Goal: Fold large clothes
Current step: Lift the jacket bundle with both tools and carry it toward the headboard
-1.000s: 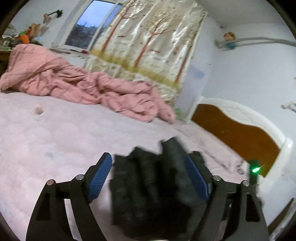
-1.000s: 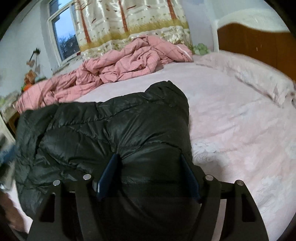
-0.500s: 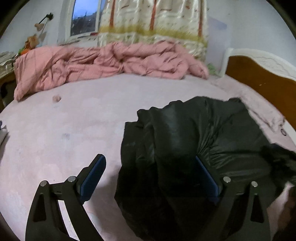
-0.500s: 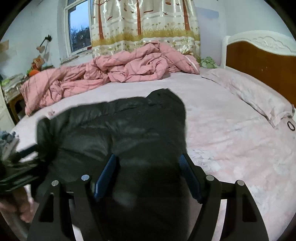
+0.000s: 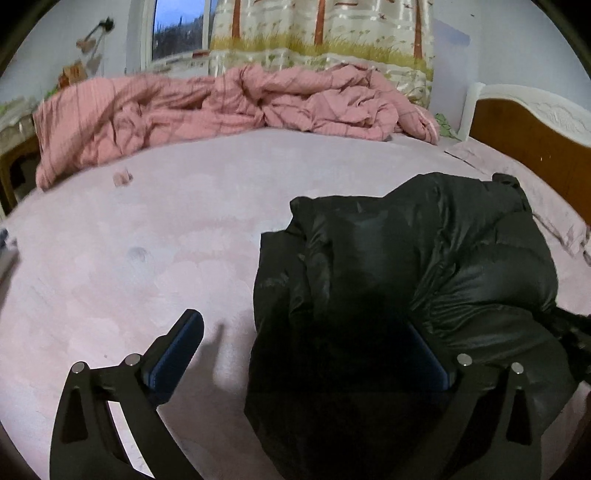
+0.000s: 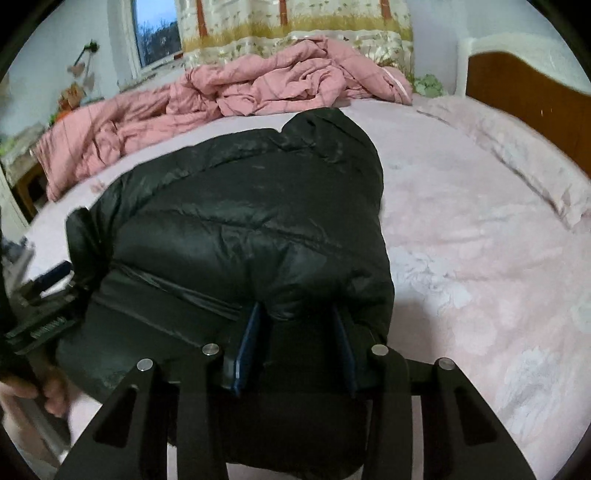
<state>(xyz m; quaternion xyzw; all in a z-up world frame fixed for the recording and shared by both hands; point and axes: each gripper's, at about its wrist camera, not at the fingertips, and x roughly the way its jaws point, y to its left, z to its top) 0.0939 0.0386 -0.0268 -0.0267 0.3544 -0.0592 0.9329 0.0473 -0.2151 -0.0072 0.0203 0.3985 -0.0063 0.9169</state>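
Since a second ago our left gripper [image 5: 314,354] has sunk and is opening off the black jacket [image 6: 240,229], lying mid-bed; our right gripper [image 6: 295,347] is closing, seemingly pinching the nearer right hem.

Puffer jacket [image 6: 251,236]: black quilted synthetic cloth, slight sheen, puffed between stitched seams.
Bed sheet [image 5: 155,258]: pale pink cloth, matt, soft, faint floral pattern.
Quilt [image 5: 229,99], along the bed's far edge: pink checked cloth, matt, heavily crumpled.
Curtain [image 5: 321,33]: satin-like cloth, glossy, printed with trees.
Headboard [image 6: 528,96]: brown wood, smooth panel, white-painted carved rim.
Gripper fingers [image 5: 177,354]: matt black plastic frames, blue ribbed pads, bright metal pins.
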